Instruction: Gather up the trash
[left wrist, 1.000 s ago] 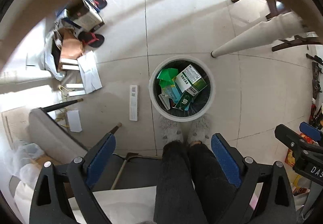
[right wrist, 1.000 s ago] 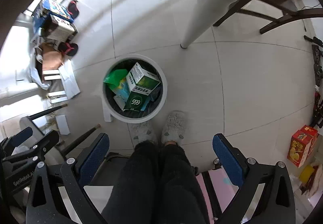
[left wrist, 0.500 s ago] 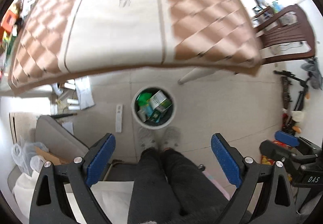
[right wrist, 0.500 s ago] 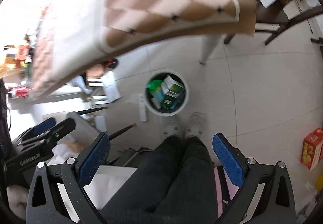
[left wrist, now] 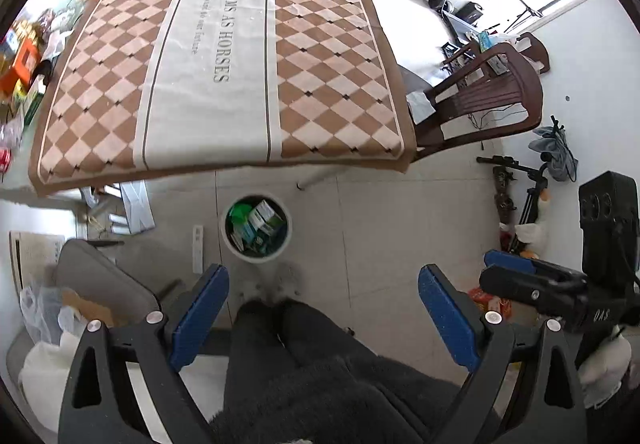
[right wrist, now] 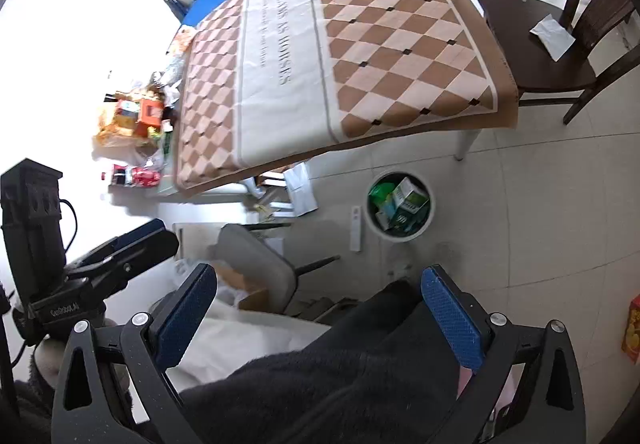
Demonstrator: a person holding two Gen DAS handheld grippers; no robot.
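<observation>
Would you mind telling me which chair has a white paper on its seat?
The dark brown wooden chair at the table's right end; a white paper lies on its seat. The grey chair holds none.

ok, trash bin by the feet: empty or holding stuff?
Holding stuff. The trash bin stands upright on the floor with a green-and-white box and other packaging inside, below the rim.

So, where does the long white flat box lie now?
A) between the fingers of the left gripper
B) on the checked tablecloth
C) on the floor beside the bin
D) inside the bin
C: the white box lies flat on the floor tiles, just beside the round bin and outside its rim.
</observation>
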